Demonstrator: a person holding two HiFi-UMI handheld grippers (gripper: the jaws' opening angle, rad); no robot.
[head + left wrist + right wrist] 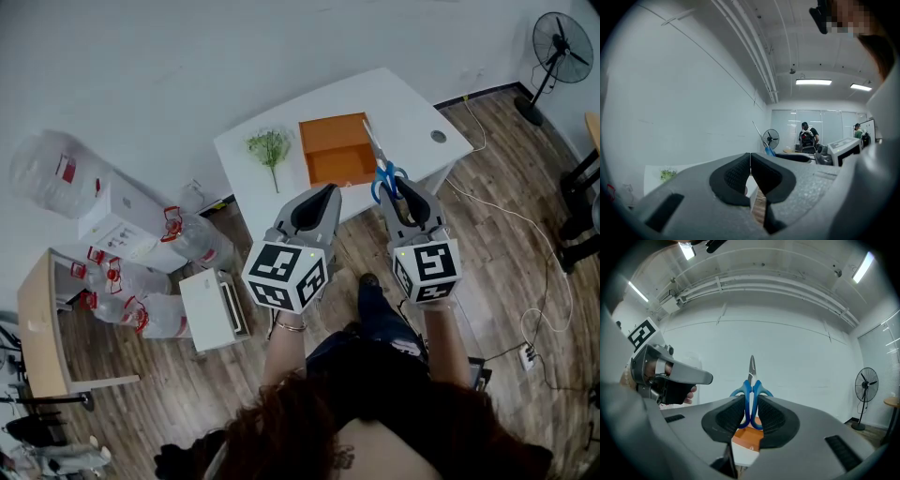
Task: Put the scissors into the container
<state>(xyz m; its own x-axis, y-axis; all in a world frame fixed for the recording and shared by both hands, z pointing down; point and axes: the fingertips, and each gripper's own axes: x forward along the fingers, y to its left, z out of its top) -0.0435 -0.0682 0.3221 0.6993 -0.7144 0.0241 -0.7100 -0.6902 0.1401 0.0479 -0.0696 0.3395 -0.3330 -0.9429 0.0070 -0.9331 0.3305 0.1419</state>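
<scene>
Blue-handled scissors stick out of my right gripper, blades pointing forward over the right rim of the orange container. In the right gripper view the jaws press on both blue handle loops of the scissors, and the orange container shows below them on the white table. My left gripper hovers at the table's near edge, just short of the container. Its pads meet at the tips with nothing between them.
The white table also carries a small green plant sprig left of the container. Water jugs and white boxes crowd the floor at the left. A standing fan is at the far right. Cables trail over the wooden floor.
</scene>
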